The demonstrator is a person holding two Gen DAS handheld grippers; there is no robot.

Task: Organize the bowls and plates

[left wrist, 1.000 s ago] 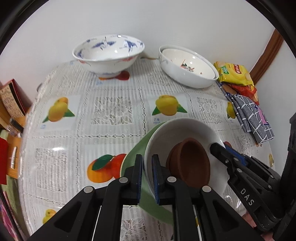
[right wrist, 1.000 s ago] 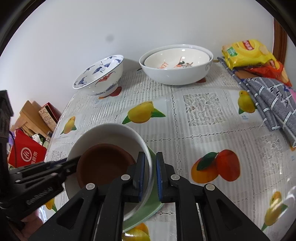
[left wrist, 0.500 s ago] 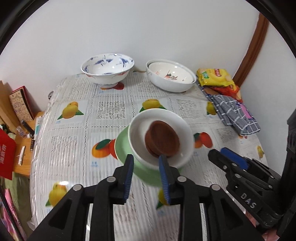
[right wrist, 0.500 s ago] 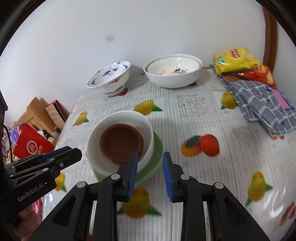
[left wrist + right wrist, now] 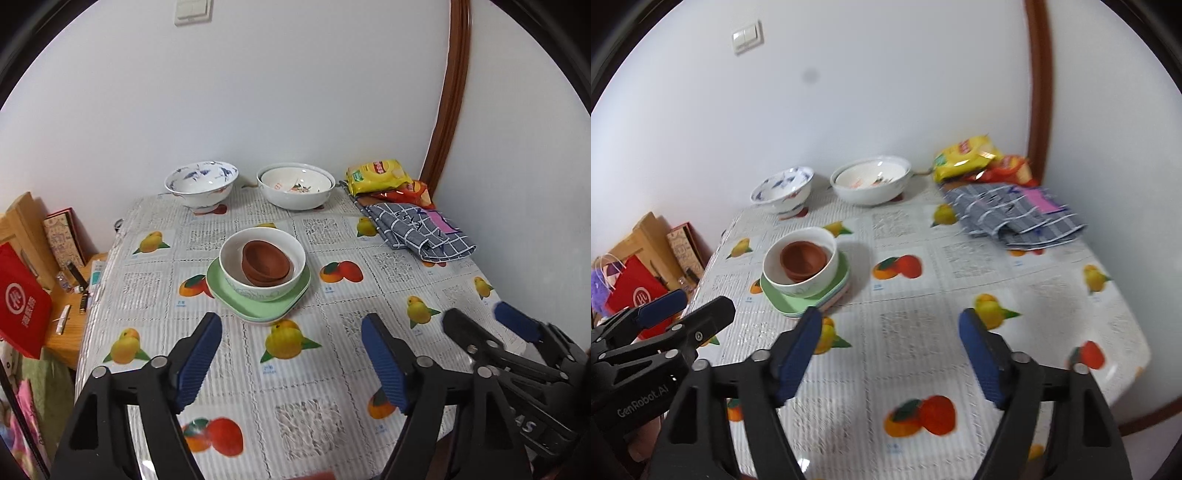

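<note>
A stack stands mid-table: green plates (image 5: 255, 306) (image 5: 783, 301), a white bowl (image 5: 264, 291) (image 5: 816, 282) on them, and brown bowls (image 5: 266, 262) (image 5: 803, 258) nested inside. At the back, a blue-patterned bowl (image 5: 201, 182) (image 5: 783, 188) sits beside a large white bowl (image 5: 295, 184) (image 5: 871, 181) holding another. My left gripper (image 5: 291, 354) hangs over the near tablecloth, well short of the stack, its jaws opening with nothing between them. My right gripper (image 5: 890, 350) is likewise pulled back and opening, empty. Each gripper shows at the edge of the other's view.
A folded grey checked cloth (image 5: 417, 229) (image 5: 1015, 216) and yellow and red snack bags (image 5: 380, 177) (image 5: 967, 155) lie at the back right. Left of the table (image 5: 122, 240) are a wooden side table, boxes and a red bag (image 5: 22, 306) (image 5: 631, 295). A wall stands behind.
Both grippers let go of the white bowl's rim, opened wide, and drew back and up from the stack, which stays on the table.
</note>
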